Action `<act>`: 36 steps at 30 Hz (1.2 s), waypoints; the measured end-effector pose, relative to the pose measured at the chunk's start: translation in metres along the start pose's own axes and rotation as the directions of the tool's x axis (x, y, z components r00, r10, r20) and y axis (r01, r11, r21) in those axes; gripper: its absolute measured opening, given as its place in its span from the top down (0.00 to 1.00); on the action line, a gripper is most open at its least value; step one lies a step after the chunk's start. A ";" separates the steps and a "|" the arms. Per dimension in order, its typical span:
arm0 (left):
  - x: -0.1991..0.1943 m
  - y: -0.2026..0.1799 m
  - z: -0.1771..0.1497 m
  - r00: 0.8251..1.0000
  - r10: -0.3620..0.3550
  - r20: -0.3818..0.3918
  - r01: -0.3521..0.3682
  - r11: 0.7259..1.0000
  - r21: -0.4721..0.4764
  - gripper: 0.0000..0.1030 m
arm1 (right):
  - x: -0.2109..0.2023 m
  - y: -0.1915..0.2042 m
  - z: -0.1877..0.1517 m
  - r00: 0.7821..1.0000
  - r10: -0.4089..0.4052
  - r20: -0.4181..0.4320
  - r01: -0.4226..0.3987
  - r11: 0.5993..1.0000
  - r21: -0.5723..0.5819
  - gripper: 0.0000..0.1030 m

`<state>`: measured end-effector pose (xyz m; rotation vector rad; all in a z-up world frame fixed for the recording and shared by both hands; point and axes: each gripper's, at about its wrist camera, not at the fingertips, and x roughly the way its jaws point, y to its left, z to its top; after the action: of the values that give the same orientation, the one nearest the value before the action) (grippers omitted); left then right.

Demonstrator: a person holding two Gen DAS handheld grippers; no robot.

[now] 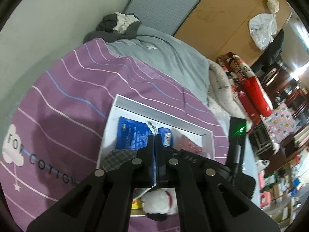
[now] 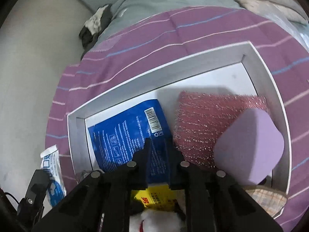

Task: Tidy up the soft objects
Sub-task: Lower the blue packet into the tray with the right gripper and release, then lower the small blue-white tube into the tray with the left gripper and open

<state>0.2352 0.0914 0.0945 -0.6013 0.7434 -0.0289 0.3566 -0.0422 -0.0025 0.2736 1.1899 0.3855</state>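
A shallow white box (image 2: 173,65) lies on the purple striped bed cover. In it are a blue packet (image 2: 119,135), a red glittery sponge (image 2: 200,119), a purple sponge (image 2: 249,148), a yellow packet (image 2: 154,195), a white plush toy (image 1: 160,201) and a checked cloth (image 1: 115,158). My right gripper (image 2: 159,145) points down into the box, its jaws drawn close on the blue packet's right end. My left gripper (image 1: 154,139) is shut on a thin white-and-blue packet (image 2: 52,166), seen edge-on between its fingers and held by the box's left side.
A grey blanket (image 1: 164,54) and dark crumpled clothes (image 1: 119,25) lie at the bed's far end by the wall. Red and white bedding (image 1: 249,85) is piled to the right, before a cluttered room. The purple cover (image 1: 63,100) spreads left of the box.
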 end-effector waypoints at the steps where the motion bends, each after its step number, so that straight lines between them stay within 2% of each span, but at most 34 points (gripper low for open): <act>1: 0.000 0.001 0.000 1.000 -0.011 0.001 0.011 1.000 -0.007 0.98 | 0.002 -0.001 0.000 0.999 0.035 -0.026 -0.034 0.999 0.015 0.89; 3: -0.001 0.000 0.001 1.000 -0.019 0.004 0.019 1.000 -0.008 0.98 | 0.001 -0.007 -0.001 0.990 0.127 -0.062 -0.123 0.990 0.066 0.89; 8: -0.001 -0.009 -0.001 0.998 -0.070 0.004 0.070 0.998 0.002 0.98 | -0.047 -0.017 -0.013 0.994 0.111 0.013 -0.111 0.992 0.057 0.89; 16: 0.011 -0.040 -0.011 0.998 -0.066 -0.021 0.067 0.995 0.074 0.98 | -0.125 -0.066 -0.036 0.983 0.116 0.144 -0.134 0.983 0.123 0.89; 20: 0.020 -0.057 -0.017 0.998 -0.058 -0.038 0.062 0.991 0.118 0.98 | -0.133 -0.083 -0.046 0.973 0.149 0.179 -0.175 0.974 0.141 0.89; 26: 0.044 -0.069 -0.022 0.999 0.016 -0.046 -0.008 0.986 0.165 0.98 | -0.126 -0.098 -0.049 0.973 0.138 0.185 -0.170 0.971 0.170 0.89; 32: 0.076 -0.062 -0.031 0.985 0.158 -0.071 -0.143 0.973 0.180 0.98 | -0.118 -0.100 -0.051 0.970 0.172 0.174 -0.202 0.964 0.174 0.89; 34: 0.072 -0.061 -0.031 0.990 0.118 -0.080 -0.104 0.982 0.158 0.98 | -0.119 -0.101 -0.051 0.967 0.186 0.177 -0.215 0.962 0.166 0.89; 36: 0.064 -0.062 -0.031 0.996 0.053 -0.077 -0.042 0.989 0.139 0.93 | -0.121 -0.098 -0.052 0.968 0.189 0.168 -0.214 0.966 0.145 0.89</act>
<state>0.2742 0.0096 0.0693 -0.4532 0.8266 -0.0599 0.2840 -0.1828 0.0416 0.5599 1.0462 0.4379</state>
